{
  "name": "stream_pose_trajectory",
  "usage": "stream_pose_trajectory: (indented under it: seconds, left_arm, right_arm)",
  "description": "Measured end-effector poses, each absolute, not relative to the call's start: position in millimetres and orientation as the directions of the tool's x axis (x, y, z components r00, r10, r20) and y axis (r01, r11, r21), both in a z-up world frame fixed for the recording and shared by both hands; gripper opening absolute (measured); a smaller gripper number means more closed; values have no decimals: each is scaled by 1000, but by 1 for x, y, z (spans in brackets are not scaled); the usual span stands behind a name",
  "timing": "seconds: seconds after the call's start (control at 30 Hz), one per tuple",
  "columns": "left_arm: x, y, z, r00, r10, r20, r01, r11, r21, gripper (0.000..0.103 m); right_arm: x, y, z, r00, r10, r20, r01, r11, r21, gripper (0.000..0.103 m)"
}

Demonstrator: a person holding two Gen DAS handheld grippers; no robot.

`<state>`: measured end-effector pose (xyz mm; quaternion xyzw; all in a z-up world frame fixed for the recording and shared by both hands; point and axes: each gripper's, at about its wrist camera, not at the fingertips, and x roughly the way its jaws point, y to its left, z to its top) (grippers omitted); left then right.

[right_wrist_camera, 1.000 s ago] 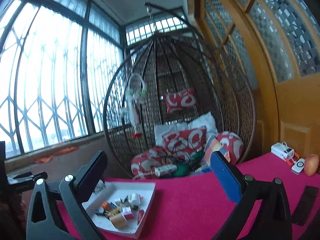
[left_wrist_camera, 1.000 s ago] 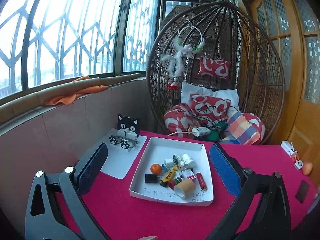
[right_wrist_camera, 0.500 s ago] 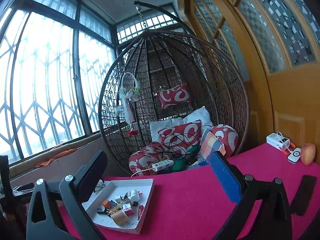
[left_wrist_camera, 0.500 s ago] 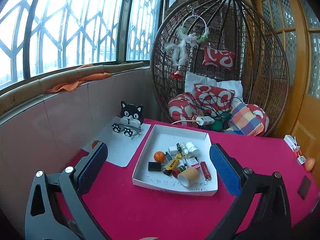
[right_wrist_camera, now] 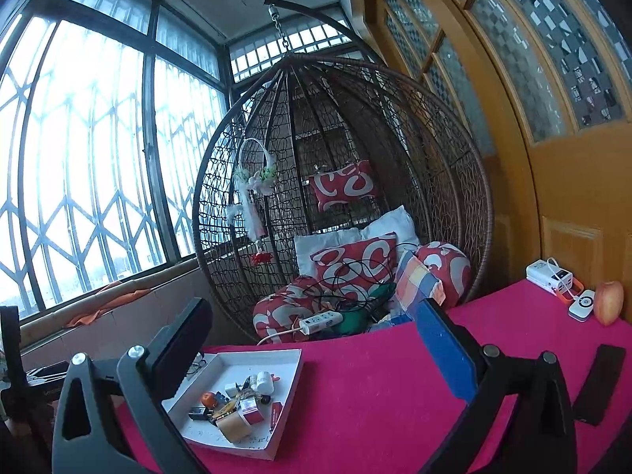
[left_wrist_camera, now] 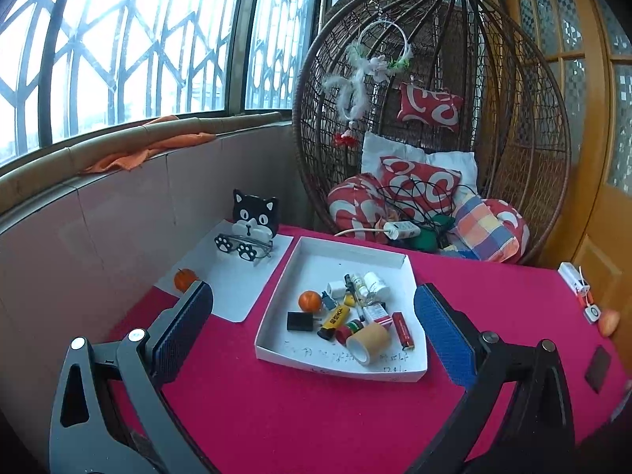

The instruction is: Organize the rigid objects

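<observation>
my left tongs [left_wrist_camera: 312, 326] hung wide and empty above the red table [left_wrist_camera: 276, 414], and my right tongs [right_wrist_camera: 312, 345] were wide and empty too. the white tray [left_wrist_camera: 347, 252] sat mid-table, small things heaped at its near end. the red lighter [left_wrist_camera: 403, 330] lay with its long axis near to far, the tape roll [left_wrist_camera: 368, 341] on its side just beside it, an orange [left_wrist_camera: 309, 300] to the left. a cat stand [left_wrist_camera: 254, 213] stood past the tray's left, on white paper. only the right view showed the apple [right_wrist_camera: 608, 302] clearly.
</observation>
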<state>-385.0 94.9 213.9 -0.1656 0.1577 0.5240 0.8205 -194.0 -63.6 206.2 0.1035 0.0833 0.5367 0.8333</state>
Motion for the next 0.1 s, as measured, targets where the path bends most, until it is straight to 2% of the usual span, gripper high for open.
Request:
stream_pose_trajectory:
  seconds: [0.1]
  left_arm:
    - [-384, 93, 214, 409, 810, -421, -909, 404, -106, 103]
  right_arm:
    - [-193, -64, 205, 410, 912, -33, -876, 403, 266, 103]
